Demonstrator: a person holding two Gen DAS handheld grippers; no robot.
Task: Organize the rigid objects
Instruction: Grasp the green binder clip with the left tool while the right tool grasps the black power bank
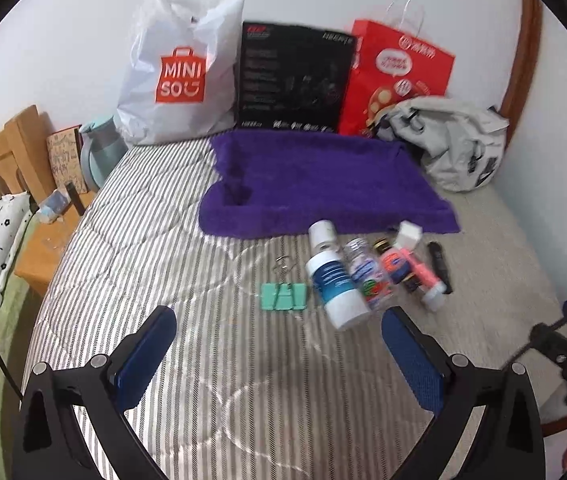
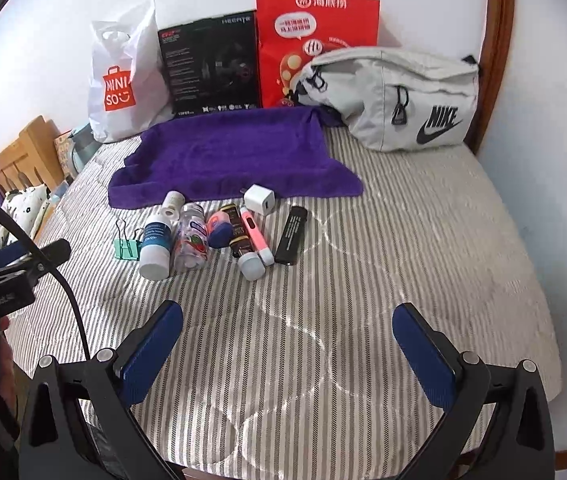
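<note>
Both tools wide open, nothing held. I see the left tool (image 1: 279, 336) at lower centre of its frame and the right tool (image 2: 287, 332) the same in its own, both above the striped bed (image 2: 383, 280).

Small items sit in a tight row mid-frame, just in front of the purple towel (image 2: 223, 156):
- green binder clip (image 2: 126, 249), leftmost, lying flat
- white bottle with blue label (image 2: 156, 246), on its side, cap end towards the towel
- clear bottle with red print (image 2: 192, 244), touching the white one
- small pink and blue container (image 2: 219, 226)
- dark brown tube (image 2: 241, 236), partly under the pink pen-shaped item (image 2: 255, 236)
- white-capped bottle end (image 2: 252, 266) at the near end of that pair
- white charger cube (image 2: 260, 199), touching the towel edge
- black flat stick (image 2: 291, 236), rightmost, slightly apart

Containers along the wall at top of frame: white Miniso bag (image 2: 123, 76), black box (image 2: 211, 68), red paper bag (image 2: 315, 40), all upright; contents not visible. Grey Nike waist bag (image 2: 399, 96) lies upper right, zips look shut, can't tell contents.

Left view is blurred; same row sits right of centre there.
</note>
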